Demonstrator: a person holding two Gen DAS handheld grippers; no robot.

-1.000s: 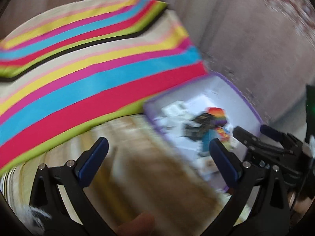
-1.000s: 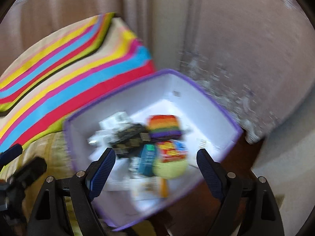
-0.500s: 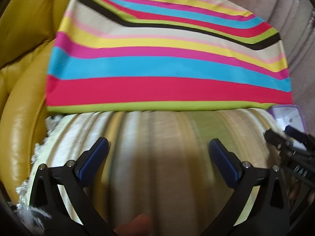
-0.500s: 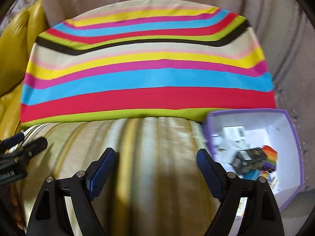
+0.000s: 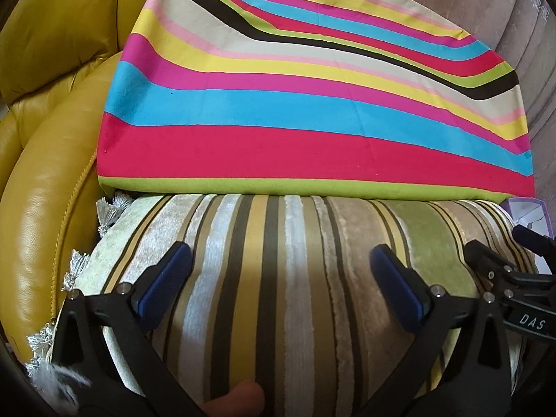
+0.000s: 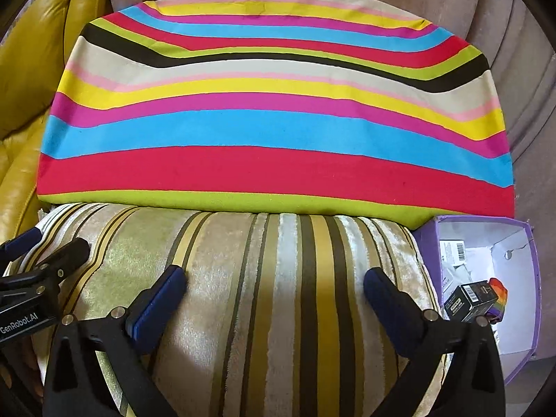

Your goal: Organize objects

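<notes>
A gold, olive and silver striped velvet cushion lies right under both grippers. Behind it leans a bright cushion with red, blue, pink and yellow bands. My left gripper hovers open over the velvet cushion, with nothing between its fingers. To its right, my right gripper points down at the same cushion. Its jaws are opening and hold nothing. A purple box at the right holds a black carton, a rainbow item and white packets.
A yellow leather sofa rises at the left, against the cushions. Silver tassels hang from the velvet cushion's left corner. Beige ribbed upholstery stands behind and to the right. A person's fingertip shows at the bottom edge.
Both views swung left, from the purple box onto the two cushions. The box now sits at the right edge. The right gripper's jaws stand a little wider than before.
</notes>
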